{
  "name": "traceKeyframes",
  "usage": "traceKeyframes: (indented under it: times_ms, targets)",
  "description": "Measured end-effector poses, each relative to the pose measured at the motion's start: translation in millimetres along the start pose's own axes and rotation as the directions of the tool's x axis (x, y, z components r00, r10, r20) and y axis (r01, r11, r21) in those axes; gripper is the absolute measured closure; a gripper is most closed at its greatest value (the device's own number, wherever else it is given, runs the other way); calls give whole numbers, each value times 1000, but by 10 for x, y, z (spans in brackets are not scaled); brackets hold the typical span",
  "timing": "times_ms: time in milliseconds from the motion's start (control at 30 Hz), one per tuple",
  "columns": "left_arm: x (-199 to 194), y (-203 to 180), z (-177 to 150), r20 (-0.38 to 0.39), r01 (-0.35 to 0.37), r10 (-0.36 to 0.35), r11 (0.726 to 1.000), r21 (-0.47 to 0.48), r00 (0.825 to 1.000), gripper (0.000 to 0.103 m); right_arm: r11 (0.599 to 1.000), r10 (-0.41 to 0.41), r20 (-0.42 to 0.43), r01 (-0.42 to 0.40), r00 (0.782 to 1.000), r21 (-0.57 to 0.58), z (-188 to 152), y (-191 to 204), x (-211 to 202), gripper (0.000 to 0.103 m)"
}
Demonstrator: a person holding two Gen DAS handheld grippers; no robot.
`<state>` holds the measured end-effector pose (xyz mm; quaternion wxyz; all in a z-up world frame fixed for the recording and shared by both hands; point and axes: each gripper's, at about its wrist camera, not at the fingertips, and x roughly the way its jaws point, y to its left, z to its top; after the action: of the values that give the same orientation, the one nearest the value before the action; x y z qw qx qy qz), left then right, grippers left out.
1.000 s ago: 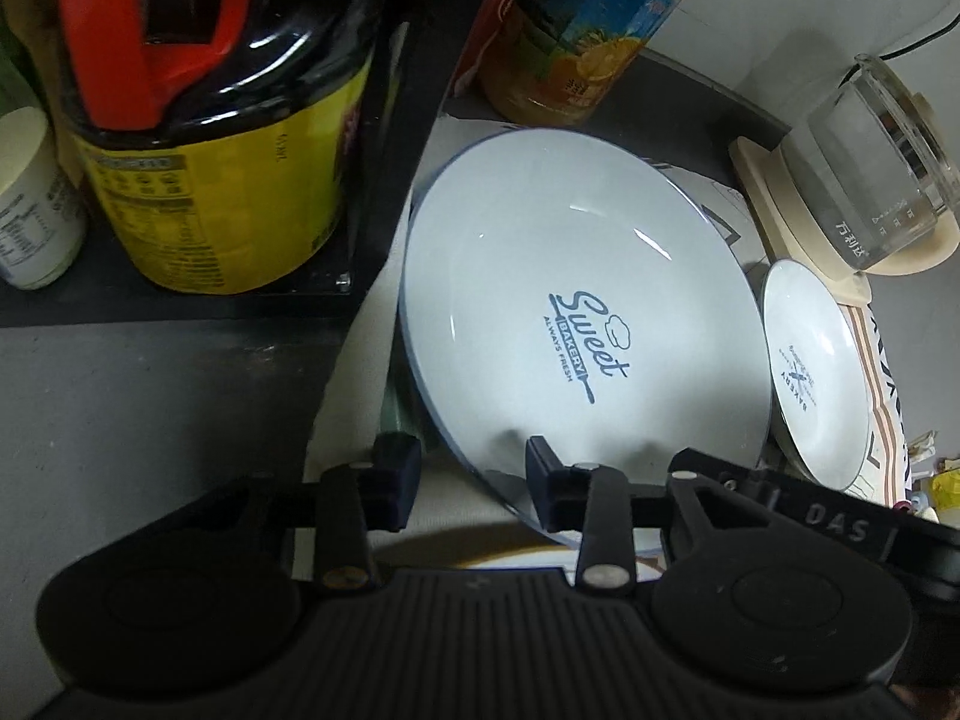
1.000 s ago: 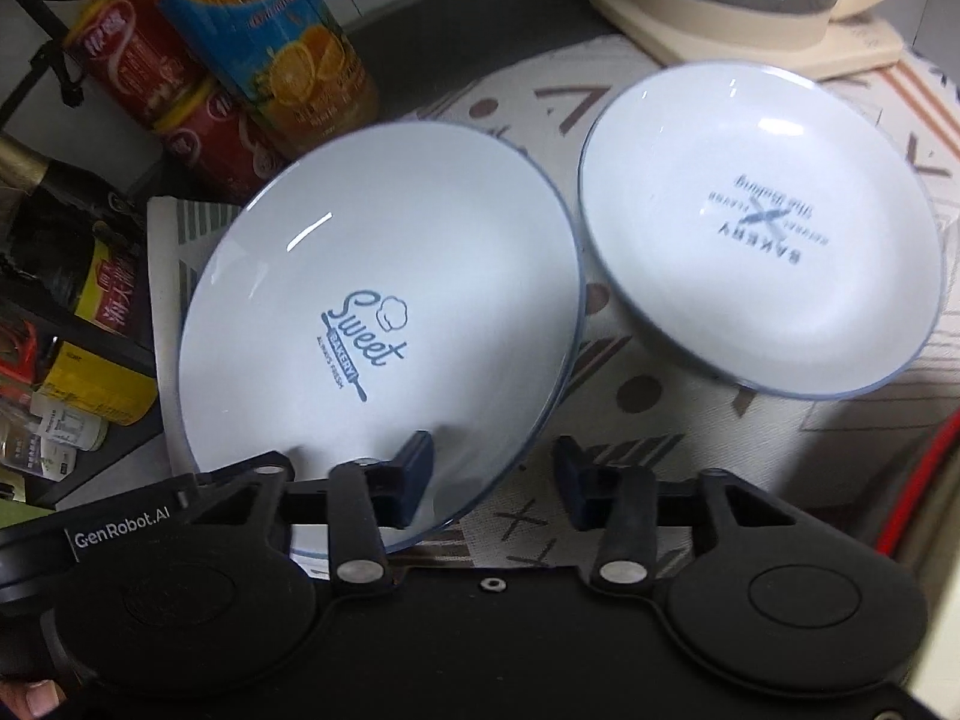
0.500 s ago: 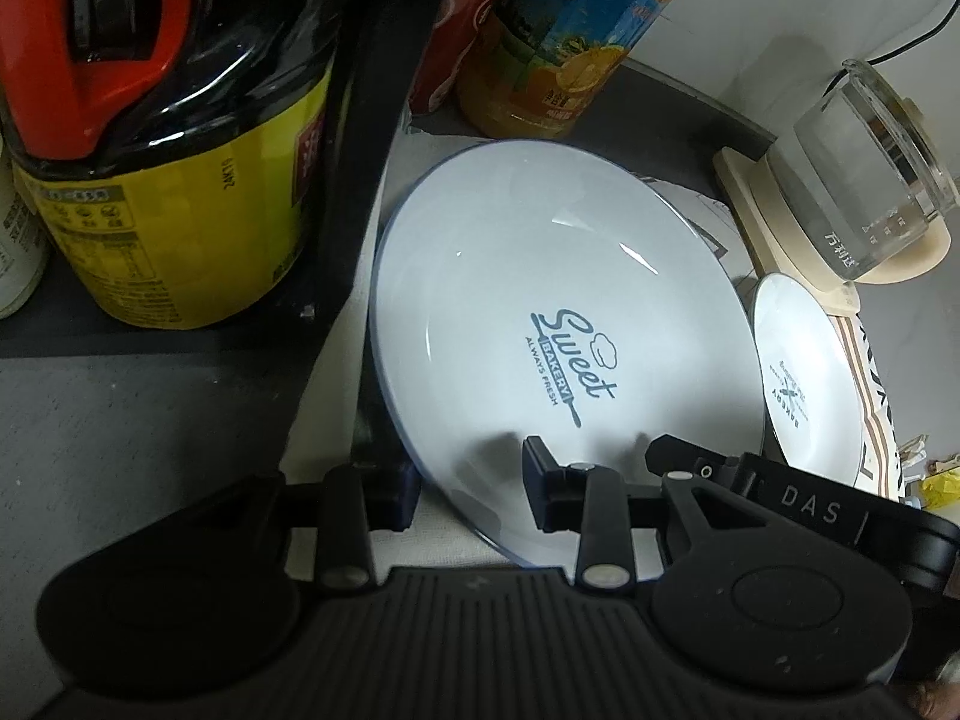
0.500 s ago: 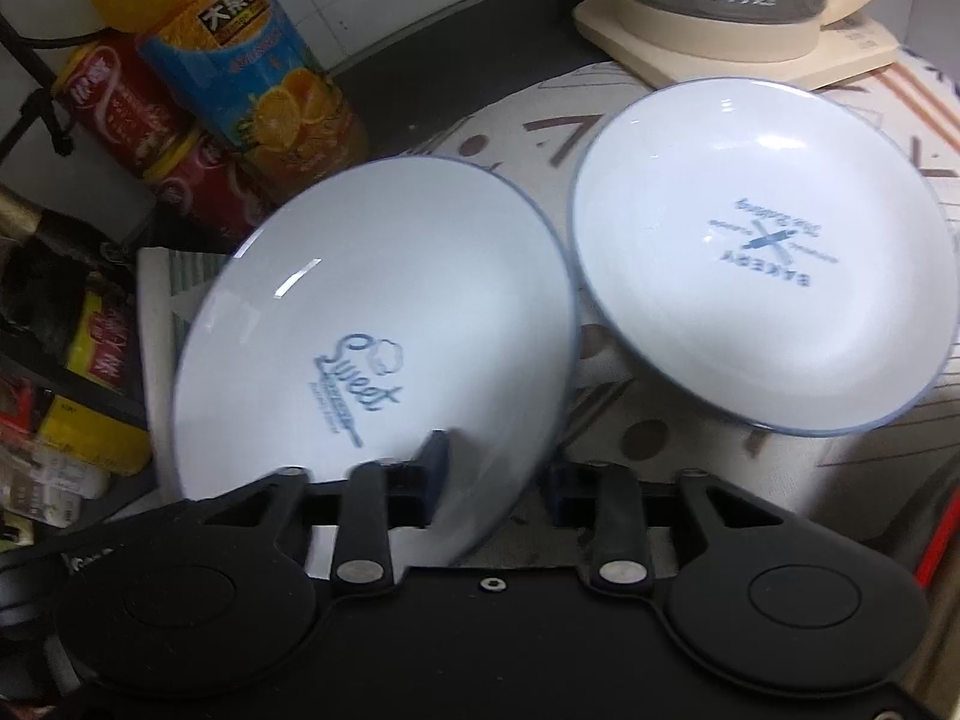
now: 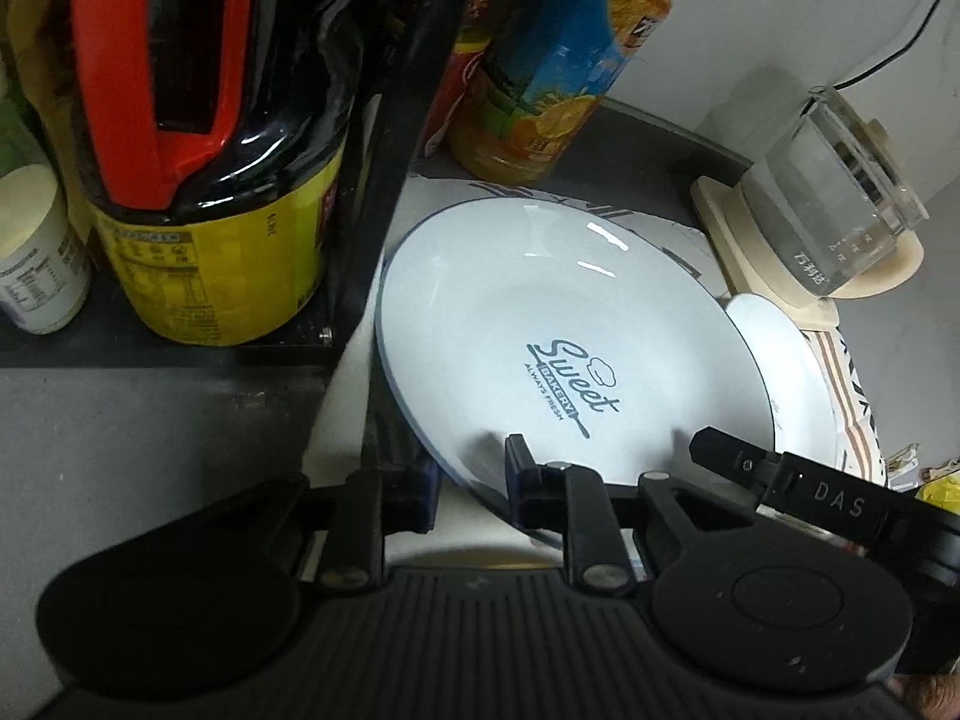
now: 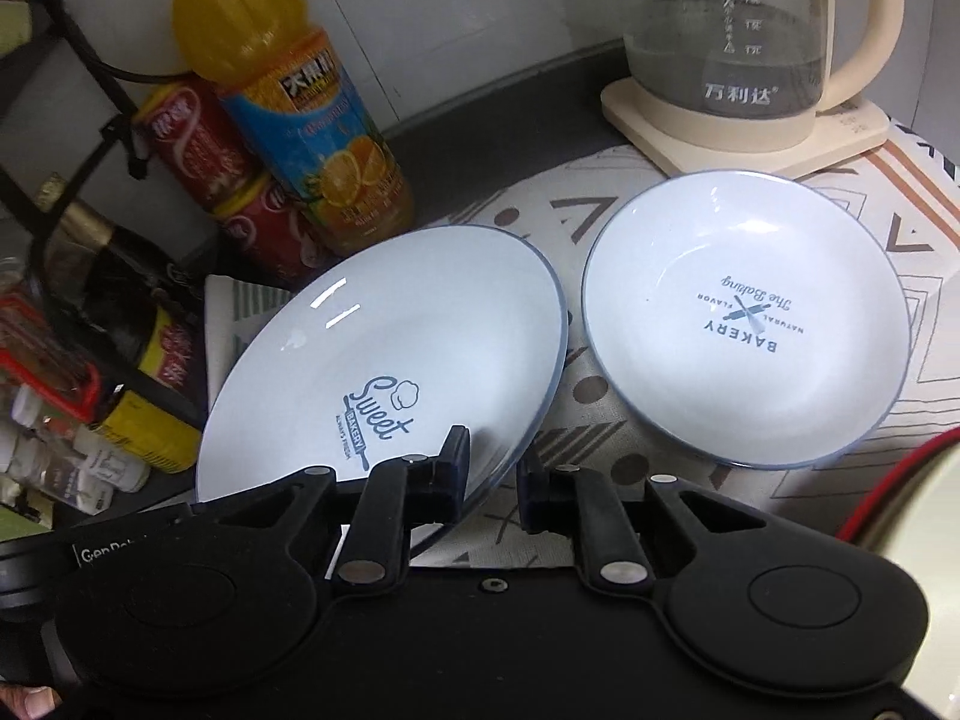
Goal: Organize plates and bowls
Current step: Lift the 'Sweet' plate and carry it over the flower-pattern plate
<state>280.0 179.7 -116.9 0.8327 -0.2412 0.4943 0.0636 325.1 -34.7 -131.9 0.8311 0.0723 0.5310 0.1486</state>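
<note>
Both hand-held grippers hold the same plate. The left hand-held gripper [image 5: 471,486] is closed narrow on the near rim of the "Sweet Bakery" plate [image 5: 540,324], and the right hand-held gripper [image 6: 492,477] pinches its edge as well. The plate is tilted above the patterned cloth [image 6: 600,420] on the worktop. A second plate [image 6: 744,324] lies flat just beside it, near the glass kettle [image 6: 738,30]

The black metal shelf post [image 5: 384,180] stands hard against the left rim of the tilted white "Sweet" plate [image 6: 390,360]; a tall orange juice bottle [image 6: 300,138] and red cans [image 6: 204,144] crowd behind it; the glass kettle on its cream base [image 6: 738,78] blocks the far right; only patterned cloth [image 6: 570,414] lies open between this plate and the white "Bakery" plate [image 6: 744,324].
</note>
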Motion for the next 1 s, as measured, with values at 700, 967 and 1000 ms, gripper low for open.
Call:
traceKeyframes:
  times_ms: [700,967,1000]
  targets:
    - [-775,-316,-579,110,-35,41,998,-52,993,83,991,94,69,-86,993,-101,-350,-13,-761,87]
    - [-944,-311,-834,125,-53,62,996,-74,990,83,987,113,59,-105,992,-124,-548,2,-896,87]
    - [-959,-303,-866,125,-54,63,996,-74,990,83,986,113,56,-106,992,-125,-577,-1,-909,87]
